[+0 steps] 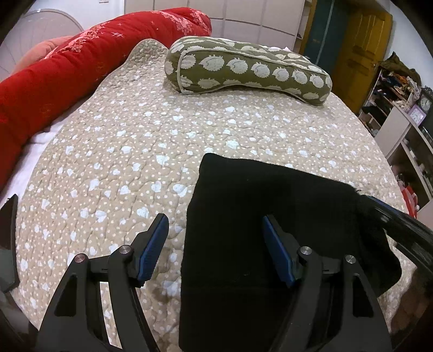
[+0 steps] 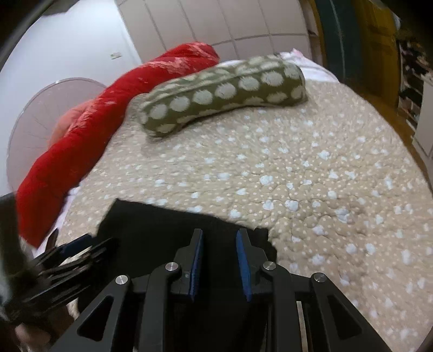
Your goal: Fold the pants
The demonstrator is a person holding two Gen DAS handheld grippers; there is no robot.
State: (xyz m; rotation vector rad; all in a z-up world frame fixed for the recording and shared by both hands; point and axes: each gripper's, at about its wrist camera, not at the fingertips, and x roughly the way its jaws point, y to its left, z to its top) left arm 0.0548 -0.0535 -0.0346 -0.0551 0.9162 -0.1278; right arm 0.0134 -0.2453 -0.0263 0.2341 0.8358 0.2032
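Both hand-held grippers, left (image 1: 215, 245) and right (image 2: 219, 266), are held open, gripping nothing, over apparently folded black pants (image 1: 259, 216) at the bed (image 1: 121, 140) near edge; regrasp needed next.

Both fisheye views sit low behind their own tongs, looking forward along the fingers, close over the folded black fabric pants (image 1: 257, 216) on the beige quilted bedspread (image 1: 135, 140). Shared ahead of both tongs: olive hedgehog-print bolster pillow (image 2: 224, 92), rolled red blanket (image 2: 81, 135), white wardrobe doors (image 1: 243, 16).
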